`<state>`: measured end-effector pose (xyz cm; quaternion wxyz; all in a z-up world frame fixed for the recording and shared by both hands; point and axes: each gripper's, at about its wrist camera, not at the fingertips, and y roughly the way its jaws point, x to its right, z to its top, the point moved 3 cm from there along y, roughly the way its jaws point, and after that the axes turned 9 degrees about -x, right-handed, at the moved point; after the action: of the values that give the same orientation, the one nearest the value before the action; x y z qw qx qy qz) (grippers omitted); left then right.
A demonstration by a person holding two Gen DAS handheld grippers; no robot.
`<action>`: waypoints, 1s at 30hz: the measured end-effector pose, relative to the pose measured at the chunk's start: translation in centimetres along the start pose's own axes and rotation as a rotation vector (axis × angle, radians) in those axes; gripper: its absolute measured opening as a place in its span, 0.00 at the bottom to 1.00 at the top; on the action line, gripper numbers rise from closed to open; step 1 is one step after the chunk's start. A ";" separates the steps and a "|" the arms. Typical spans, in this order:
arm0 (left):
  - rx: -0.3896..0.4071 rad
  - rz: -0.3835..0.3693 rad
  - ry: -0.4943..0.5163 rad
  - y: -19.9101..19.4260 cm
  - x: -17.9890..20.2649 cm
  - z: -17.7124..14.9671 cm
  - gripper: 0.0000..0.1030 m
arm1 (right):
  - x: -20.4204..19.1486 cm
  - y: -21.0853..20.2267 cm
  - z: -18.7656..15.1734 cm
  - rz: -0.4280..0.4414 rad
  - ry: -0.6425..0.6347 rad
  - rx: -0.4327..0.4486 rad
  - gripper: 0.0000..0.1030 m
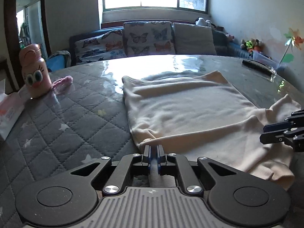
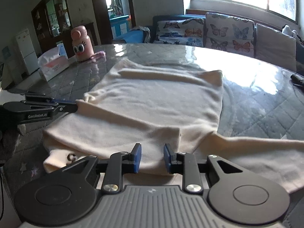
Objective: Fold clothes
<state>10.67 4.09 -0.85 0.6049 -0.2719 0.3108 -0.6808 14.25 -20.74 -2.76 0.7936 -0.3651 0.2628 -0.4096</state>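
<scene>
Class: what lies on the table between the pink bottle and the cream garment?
Bare quilted cover separates bottle and garment, seen in both wrist views.

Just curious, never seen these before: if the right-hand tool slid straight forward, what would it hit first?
Most likely the cream garment: the right tool is open, low over its near fold, though depth is unclear.

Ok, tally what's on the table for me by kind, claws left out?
Cream garment: 1
Pink cartoon bottle: 1
Tissue pack: 1
Small pink cloth item: 1
Dark flat object at the far right edge, too blurred to identify: 1
Total: 5
</scene>
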 end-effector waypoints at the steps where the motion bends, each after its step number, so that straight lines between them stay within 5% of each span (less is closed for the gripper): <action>1: 0.010 0.003 0.002 -0.2 0.1 0.1 0.08 | 0.0 0.0 0.3 0.005 0.005 0.008 0.25; 9: -0.007 0.033 0.017 0.4 0.6 0.3 0.10 | 2.8 -1.6 -0.9 -0.053 0.091 0.054 0.33; 13: 0.011 0.028 0.028 -0.6 1.1 0.0 0.33 | 4.6 -2.8 -1.9 -0.092 0.142 0.076 0.40; 18: 0.039 0.011 0.041 -1.9 2.3 -0.3 0.47 | 6.7 -4.3 -3.2 -0.141 0.205 0.103 0.48; 30: 0.036 0.019 0.051 -2.6 4.1 -0.9 0.65 | 17.2 -7.1 -7.3 -0.382 0.477 0.160 0.49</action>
<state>7.75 0.31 0.49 0.6079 -0.2406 0.3165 -0.6873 14.76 -40.75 -3.49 0.6445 -0.2377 0.3354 -0.6446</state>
